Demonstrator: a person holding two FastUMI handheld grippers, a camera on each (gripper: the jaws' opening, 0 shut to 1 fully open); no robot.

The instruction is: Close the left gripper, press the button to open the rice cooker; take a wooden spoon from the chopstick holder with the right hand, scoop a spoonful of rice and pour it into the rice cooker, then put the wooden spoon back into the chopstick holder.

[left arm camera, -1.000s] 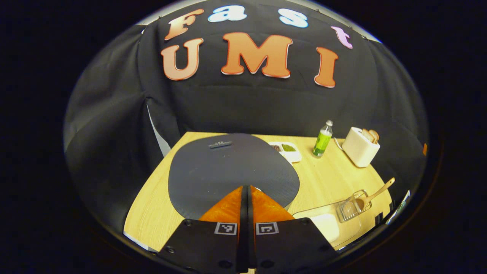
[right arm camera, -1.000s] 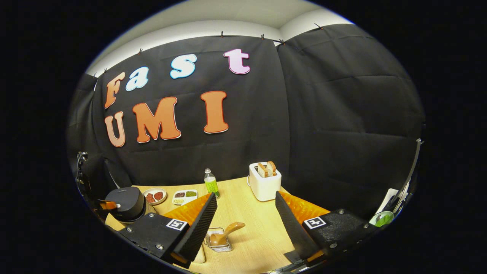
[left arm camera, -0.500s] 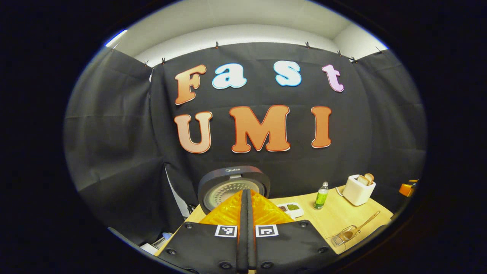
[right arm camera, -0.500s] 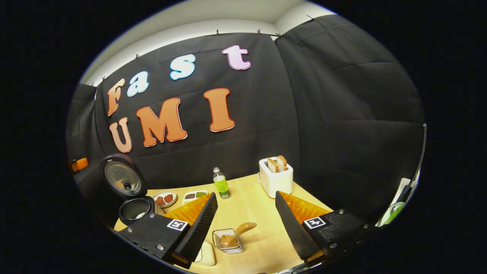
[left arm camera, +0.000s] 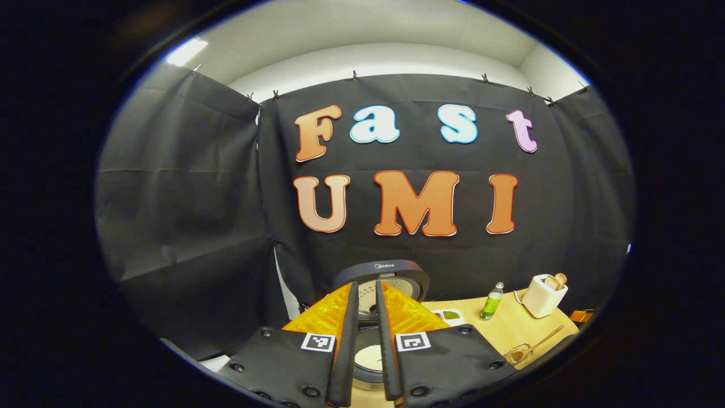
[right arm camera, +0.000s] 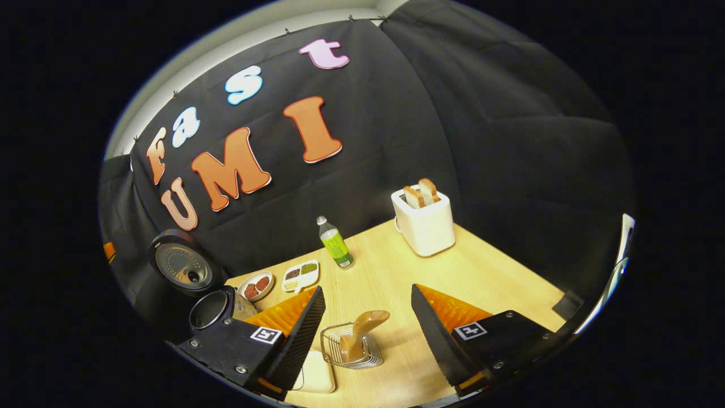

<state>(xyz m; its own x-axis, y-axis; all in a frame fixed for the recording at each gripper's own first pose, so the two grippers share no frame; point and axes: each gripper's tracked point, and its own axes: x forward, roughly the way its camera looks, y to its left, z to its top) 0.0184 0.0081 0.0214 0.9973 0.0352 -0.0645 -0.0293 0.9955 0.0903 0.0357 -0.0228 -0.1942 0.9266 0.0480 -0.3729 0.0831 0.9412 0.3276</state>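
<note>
The black rice cooker (left arm camera: 380, 276) stands with its lid up, and its inner pot (left arm camera: 368, 357) shows below. My left gripper (left arm camera: 365, 286) hangs above and in front of it, fingers a narrow gap apart with nothing between them. In the right gripper view the cooker (right arm camera: 182, 266) is at the far left, lid raised. My right gripper (right arm camera: 367, 290) is wide open over the table. Below it stands the wire chopstick holder (right arm camera: 351, 351), with the wooden spoon (right arm camera: 365, 328) leaning in it. A pale rice container (right arm camera: 315, 373) lies beside the holder, partly hidden by a finger.
A white toaster (right arm camera: 423, 224) with two bread slices stands at the back of the wooden table (right arm camera: 487, 266). A green bottle (right arm camera: 336, 243), a divided dish (right arm camera: 300, 275) and a round dish (right arm camera: 256, 285) sit between the toaster and the cooker.
The cooker lid has sprung from closed to upright. My left gripper has risen and drawn back, its fingers parting slightly. The right gripper has tilted down closer over the spoon holder.
</note>
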